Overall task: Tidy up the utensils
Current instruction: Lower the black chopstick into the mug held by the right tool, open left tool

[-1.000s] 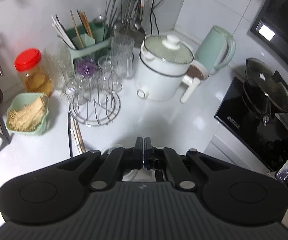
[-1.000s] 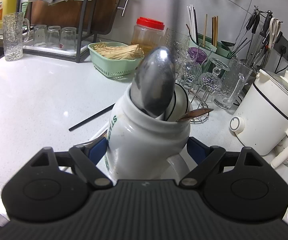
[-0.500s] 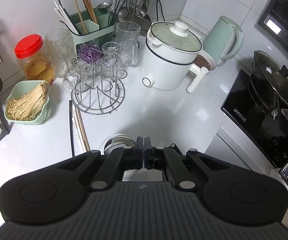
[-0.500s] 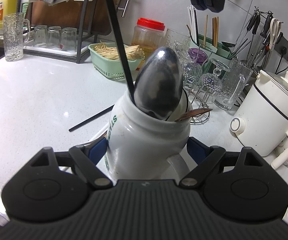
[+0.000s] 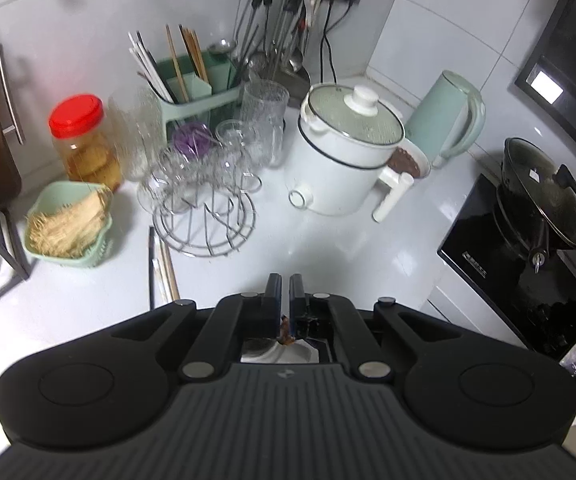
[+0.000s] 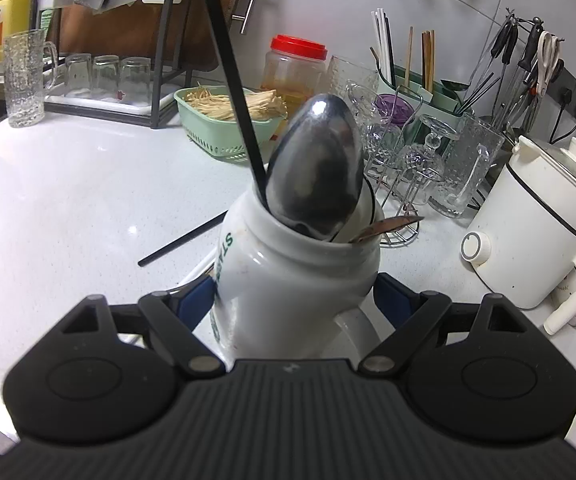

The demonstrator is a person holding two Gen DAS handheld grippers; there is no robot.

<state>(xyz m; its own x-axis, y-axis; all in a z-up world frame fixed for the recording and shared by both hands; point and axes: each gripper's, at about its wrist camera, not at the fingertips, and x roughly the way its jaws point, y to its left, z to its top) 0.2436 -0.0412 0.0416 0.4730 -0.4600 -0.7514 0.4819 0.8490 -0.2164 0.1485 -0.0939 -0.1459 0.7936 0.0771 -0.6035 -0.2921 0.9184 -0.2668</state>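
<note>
My right gripper (image 6: 295, 300) is shut on a white mug (image 6: 299, 280), its blue pads (image 6: 196, 300) pressed to both sides. A large metal spoon (image 6: 315, 172) stands bowl-up in the mug, and a brown spoon tip (image 6: 391, 226) pokes out on the right. A black chopstick (image 6: 232, 80) slants from the top edge down into the mug. My left gripper (image 5: 284, 292) is shut above the mug and seems to hold that chopstick's upper end; a sliver of the mug (image 5: 288, 354) shows below its fingers. Another black chopstick (image 6: 184, 240) lies on the counter.
Loose chopsticks (image 5: 164, 264) lie beside a wire glass rack (image 5: 204, 208). Behind it stand a green utensil holder (image 5: 196, 88), a red-lidded jar (image 5: 84, 144) and a green basket (image 5: 68, 228). A white pot (image 5: 343, 156), kettle (image 5: 443, 116) and wok (image 5: 543, 192) are on the right.
The black chopstick has come down from above into the mug beside the metal spoon. The left gripper showed at the top of the right wrist view, then left it. The mug stayed put.
</note>
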